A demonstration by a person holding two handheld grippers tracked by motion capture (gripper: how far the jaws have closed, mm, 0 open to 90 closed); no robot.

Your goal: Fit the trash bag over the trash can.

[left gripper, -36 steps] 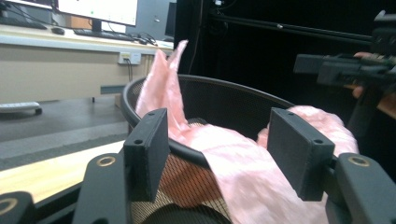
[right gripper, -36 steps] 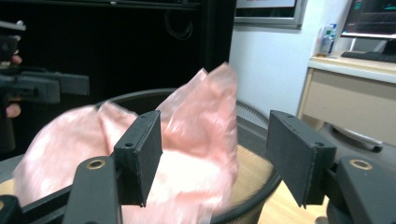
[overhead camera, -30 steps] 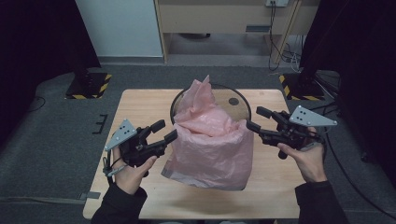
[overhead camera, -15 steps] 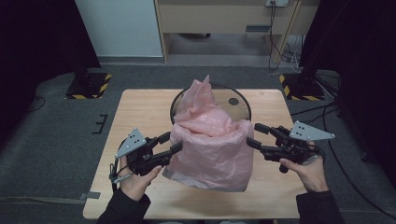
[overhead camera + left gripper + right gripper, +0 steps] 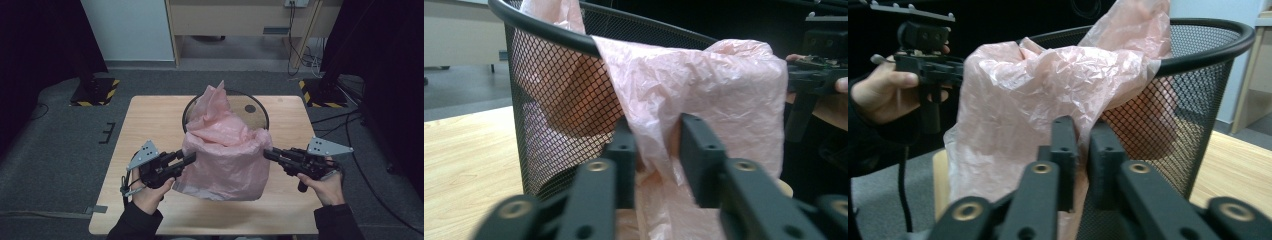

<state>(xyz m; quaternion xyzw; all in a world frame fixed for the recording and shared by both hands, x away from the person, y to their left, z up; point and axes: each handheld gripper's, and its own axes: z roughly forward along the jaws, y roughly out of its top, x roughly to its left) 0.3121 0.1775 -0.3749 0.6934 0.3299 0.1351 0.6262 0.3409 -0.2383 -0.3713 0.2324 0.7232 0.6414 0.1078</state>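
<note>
Gripping the pink plastic bag from both sides, we hold it draped over the near rim of the black mesh bin on the bench. Our left tool, jaws just closing, pinches a fold of film. Our right tool, jaws nearly together, pinches the opposite edge.

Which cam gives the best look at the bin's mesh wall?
The left gripper view: the black mesh bin stands close, its weave sharp under the rim, the pink bag draped over it. The right gripper view shows a narrower stretch of mesh; the high view shows mostly its rim, the bag covering the near wall.
</note>
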